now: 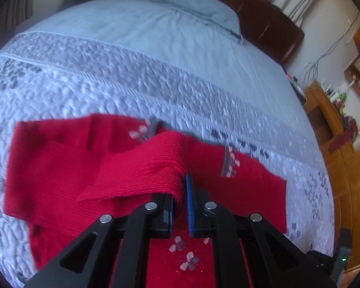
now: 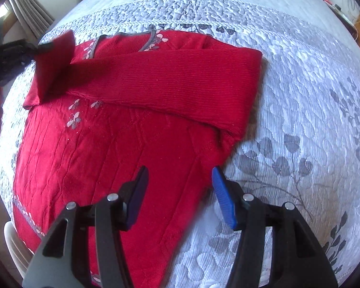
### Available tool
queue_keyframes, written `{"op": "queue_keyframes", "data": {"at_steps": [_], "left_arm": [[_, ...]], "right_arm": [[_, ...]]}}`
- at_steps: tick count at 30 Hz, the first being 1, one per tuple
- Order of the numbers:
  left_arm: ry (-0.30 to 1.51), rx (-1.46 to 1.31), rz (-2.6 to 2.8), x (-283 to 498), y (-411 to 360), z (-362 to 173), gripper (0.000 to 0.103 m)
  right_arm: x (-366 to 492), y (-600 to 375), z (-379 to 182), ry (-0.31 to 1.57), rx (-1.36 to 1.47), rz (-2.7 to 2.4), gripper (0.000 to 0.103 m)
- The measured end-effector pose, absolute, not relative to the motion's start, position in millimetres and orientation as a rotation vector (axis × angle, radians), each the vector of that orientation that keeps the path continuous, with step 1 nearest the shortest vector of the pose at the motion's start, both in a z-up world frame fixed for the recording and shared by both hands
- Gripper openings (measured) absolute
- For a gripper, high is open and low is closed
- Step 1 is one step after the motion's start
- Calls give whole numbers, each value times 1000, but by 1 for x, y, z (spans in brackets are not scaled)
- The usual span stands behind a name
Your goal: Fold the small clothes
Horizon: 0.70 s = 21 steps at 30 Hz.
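Lying flat on the quilted bedspread (image 2: 288, 96), the red sweater (image 2: 132, 144) has one sleeve (image 2: 180, 79) folded across its chest. The left gripper (image 1: 179, 196) pinches the other sleeve's cuff (image 1: 156, 168), lifted; the right gripper (image 2: 180, 192) hovers, jaws apart, empty. Body folds seemingly remain.

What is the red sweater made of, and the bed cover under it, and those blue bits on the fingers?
The red ribbed sweater with grey flowers looks like soft knitted yarn, maybe wool or acrylic: fine knit rows show, matte and slightly fuzzy. The pale grey quilted bedspread looks like stitched, padded fabric with a printed leaf pattern and a slight sheen. The blue pads on the right gripper's fingers look like ridged rubber or plastic.
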<state>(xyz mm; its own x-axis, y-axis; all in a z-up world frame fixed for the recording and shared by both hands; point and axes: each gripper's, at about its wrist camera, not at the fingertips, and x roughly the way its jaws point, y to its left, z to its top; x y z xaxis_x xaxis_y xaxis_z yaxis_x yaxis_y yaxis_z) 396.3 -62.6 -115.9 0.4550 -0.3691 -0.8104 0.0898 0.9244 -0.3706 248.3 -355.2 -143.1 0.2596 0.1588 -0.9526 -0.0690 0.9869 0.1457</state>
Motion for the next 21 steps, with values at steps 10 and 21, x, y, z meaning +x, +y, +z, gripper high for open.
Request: {"op": "queue_keyframes", "data": {"at_steps": [10,21], "left_arm": [[1218,-151,-272,377,-97,-180,25],[1183,-155,-220,355,24,-99,77]], "right_arm": [[248,-361,-142,1305,95,140,57],[268,-325,-122,1299,75,182,57]]}}
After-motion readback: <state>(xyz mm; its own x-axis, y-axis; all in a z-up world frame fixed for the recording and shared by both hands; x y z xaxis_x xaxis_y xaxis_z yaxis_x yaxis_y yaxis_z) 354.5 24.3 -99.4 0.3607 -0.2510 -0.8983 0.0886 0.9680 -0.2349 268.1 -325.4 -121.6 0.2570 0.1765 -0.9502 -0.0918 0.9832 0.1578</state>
